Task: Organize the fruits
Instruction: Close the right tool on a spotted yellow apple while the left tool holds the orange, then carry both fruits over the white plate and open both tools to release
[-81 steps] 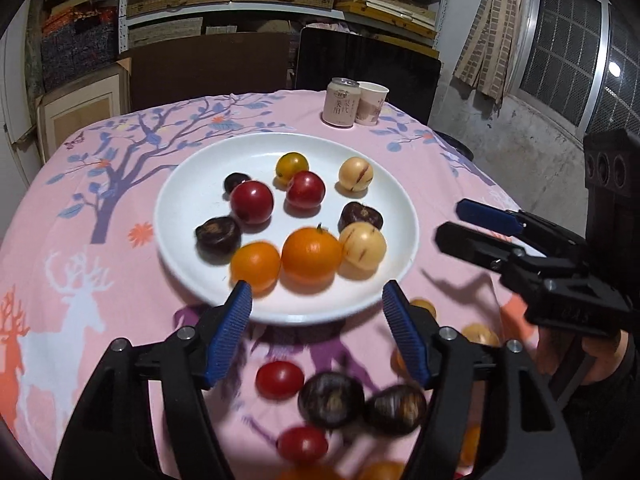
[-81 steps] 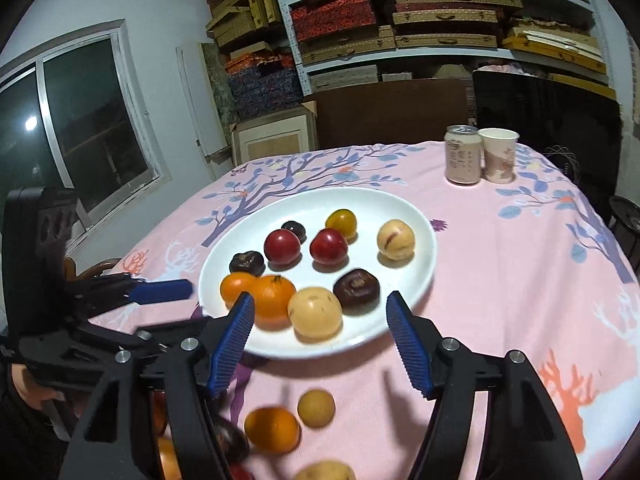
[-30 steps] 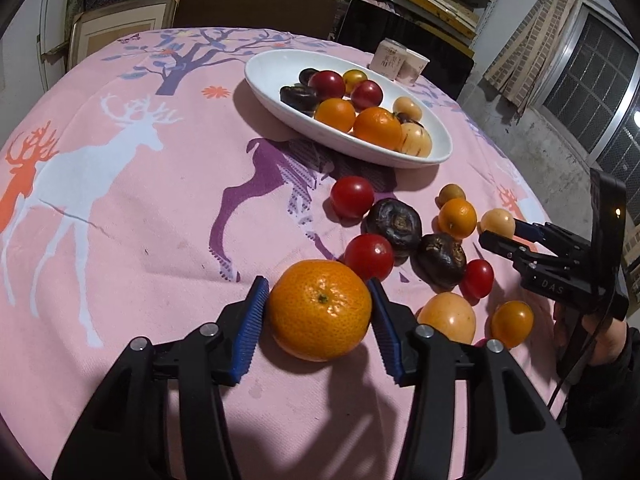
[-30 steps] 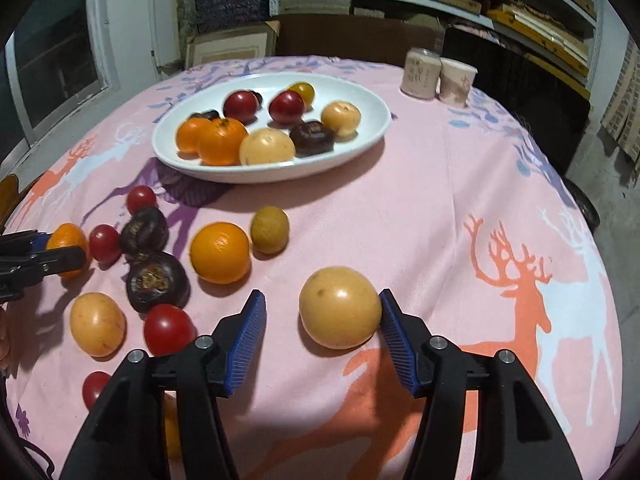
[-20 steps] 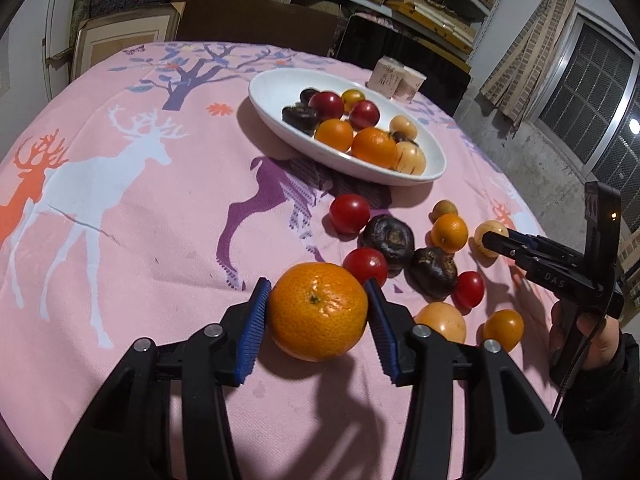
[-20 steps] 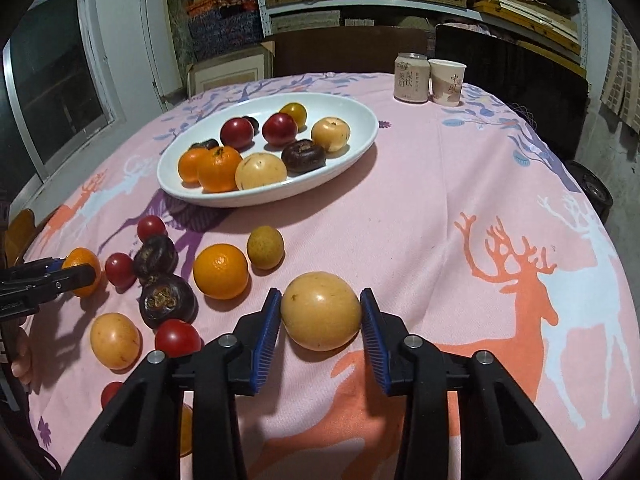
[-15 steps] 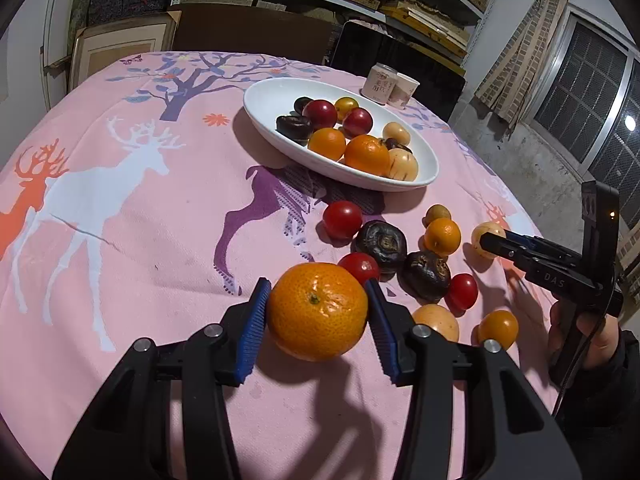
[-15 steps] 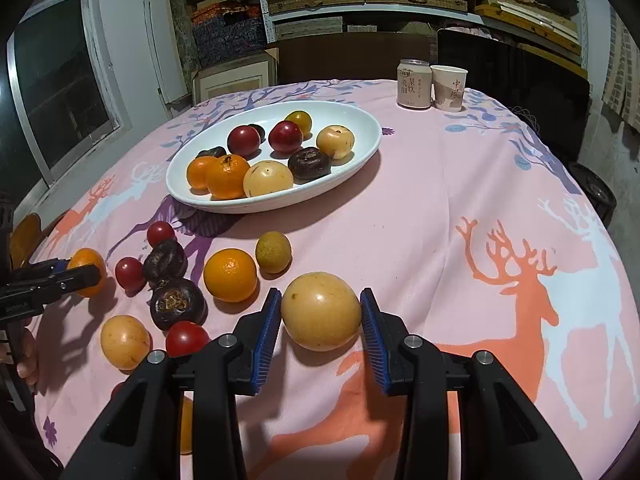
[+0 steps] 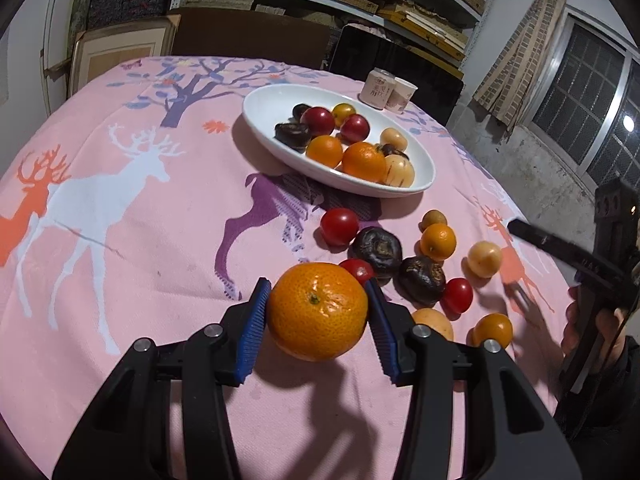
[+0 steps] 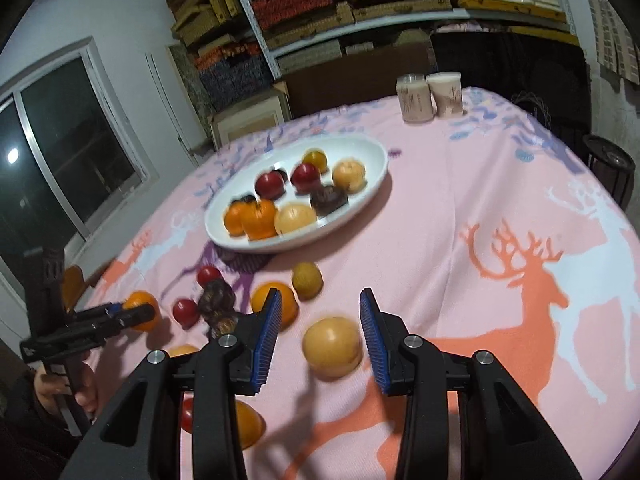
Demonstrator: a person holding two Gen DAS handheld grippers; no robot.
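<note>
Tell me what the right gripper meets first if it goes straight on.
Probably the yellow fruit between the jaws of the right gripper, which have just been closing; a gap shows beside it, and blur leaves depth uncertain.

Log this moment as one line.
left gripper: shut on orange | right gripper: jaws just closed inward, yellow fruit between them, unclamped | plate: partly filled

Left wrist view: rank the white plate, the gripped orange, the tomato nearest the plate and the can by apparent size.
1. white plate
2. gripped orange, though nearness to the camera enlarges it
3. tomato and can look about alike; I won't rank them.
</note>
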